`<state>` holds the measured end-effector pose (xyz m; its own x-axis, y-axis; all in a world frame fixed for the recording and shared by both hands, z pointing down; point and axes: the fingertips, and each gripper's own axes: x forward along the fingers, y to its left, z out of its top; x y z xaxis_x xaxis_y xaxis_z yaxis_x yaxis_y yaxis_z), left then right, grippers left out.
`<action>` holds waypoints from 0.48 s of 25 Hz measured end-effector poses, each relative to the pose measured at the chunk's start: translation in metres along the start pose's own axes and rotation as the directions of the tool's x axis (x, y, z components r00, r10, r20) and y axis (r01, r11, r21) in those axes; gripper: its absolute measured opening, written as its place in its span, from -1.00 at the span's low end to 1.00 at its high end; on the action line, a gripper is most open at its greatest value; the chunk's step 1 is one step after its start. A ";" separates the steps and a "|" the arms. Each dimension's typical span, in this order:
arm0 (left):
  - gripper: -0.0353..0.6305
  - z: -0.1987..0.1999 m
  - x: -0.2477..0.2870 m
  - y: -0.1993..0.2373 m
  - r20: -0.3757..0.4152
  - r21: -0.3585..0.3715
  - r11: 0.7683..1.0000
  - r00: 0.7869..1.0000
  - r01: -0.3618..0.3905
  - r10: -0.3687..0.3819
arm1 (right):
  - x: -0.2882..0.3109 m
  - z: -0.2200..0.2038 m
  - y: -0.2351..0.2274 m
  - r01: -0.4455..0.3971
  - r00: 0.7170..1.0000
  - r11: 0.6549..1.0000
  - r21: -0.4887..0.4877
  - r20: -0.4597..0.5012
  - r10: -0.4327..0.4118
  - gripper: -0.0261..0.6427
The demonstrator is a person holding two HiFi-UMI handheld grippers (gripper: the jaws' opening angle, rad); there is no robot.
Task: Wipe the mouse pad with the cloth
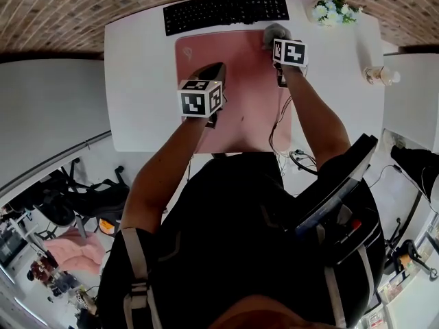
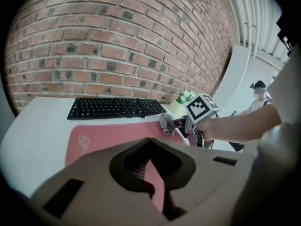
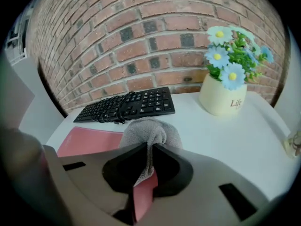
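Cloth (image 3: 150, 128) pinched in right claw (image 3: 149, 147), at far right corner of pink mouse pad (image 1: 240, 101), near keyboard (image 1: 226, 9). Left claw (image 2: 149, 161) closed, empty, over pad's left half. Pad lies mid-counter (image 1: 137, 81).

A grey cloth (image 3: 151, 131) has a soft, nubby, towel-like weave, and the pink mouse pad (image 1: 250, 88) looks smooth and matt, like fine fabric. The white table (image 1: 137, 81) is smooth with a faint sheen, the keyboard (image 1: 226, 9) is matt black plastic, and the cream flower pot (image 3: 225, 100) is smooth and slightly glossy. The brick wall (image 2: 117, 41) is rough and matt, with sunken mortar lines.
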<state>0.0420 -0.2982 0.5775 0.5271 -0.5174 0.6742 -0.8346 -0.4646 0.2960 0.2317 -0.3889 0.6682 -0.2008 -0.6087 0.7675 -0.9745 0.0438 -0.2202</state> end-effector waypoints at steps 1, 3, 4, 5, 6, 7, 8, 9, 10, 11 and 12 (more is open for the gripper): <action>-0.89 0.000 -0.002 0.000 0.005 -0.001 1.000 1.000 0.003 -0.003 | -0.003 0.000 -0.004 0.014 1.000 1.000 0.003 0.001 -0.014 -0.80; -0.89 0.001 -0.008 -0.001 0.019 0.004 1.000 1.000 0.008 -0.008 | -0.012 0.000 -0.007 0.033 0.999 0.999 0.006 0.010 -0.033 -0.80; -0.89 0.002 -0.012 -0.001 0.027 0.013 1.000 1.000 0.010 -0.010 | -0.018 0.001 -0.005 0.034 0.999 0.999 0.008 0.023 -0.035 -0.80; -0.89 0.003 -0.016 -0.002 0.037 0.026 1.000 0.999 0.012 -0.013 | -0.024 0.003 -0.002 0.030 0.999 1.000 0.010 0.041 -0.030 -0.80; -0.89 0.005 -0.021 -0.003 0.050 0.041 0.999 0.999 0.014 -0.016 | -0.031 0.006 0.002 0.022 0.998 1.000 0.011 0.061 -0.022 -0.80; -0.89 0.007 -0.026 -0.004 0.066 0.057 0.998 0.998 0.016 -0.020 | -0.040 0.008 0.008 0.011 0.996 1.000 0.009 0.083 -0.012 -0.80; -0.89 0.009 -0.033 -0.005 0.084 0.072 0.997 0.996 0.020 -0.026 | -0.050 0.011 0.015 0.000 0.994 1.000 0.004 0.106 0.000 -0.80; -0.89 0.012 -0.041 -0.006 0.103 0.087 0.996 0.994 0.022 -0.031 | -0.062 0.014 0.023 -0.011 0.991 1.000 -0.006 0.132 0.012 -0.80; -0.89 0.014 -0.050 -0.006 0.123 0.104 0.994 0.992 0.024 -0.037 | -0.076 0.018 0.033 -0.021 0.987 1.000 -0.021 0.159 0.024 -0.80; -0.89 0.016 -0.060 -0.007 0.144 0.124 0.992 0.989 0.026 -0.044 | -0.090 0.022 0.043 -0.030 0.982 0.999 -0.041 0.187 0.037 -0.80; -0.89 0.018 -0.071 -0.007 0.164 0.144 0.989 0.985 0.027 -0.051 | -0.105 0.024 0.054 -0.037 0.976 0.997 -0.063 0.213 0.050 -0.80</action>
<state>0.0134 -0.2707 0.5152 0.5881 -0.6037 0.5382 -0.7881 -0.5773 0.2136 0.2030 -0.3420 0.5611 -0.2233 -0.7607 0.6095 -0.9706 0.1162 -0.2106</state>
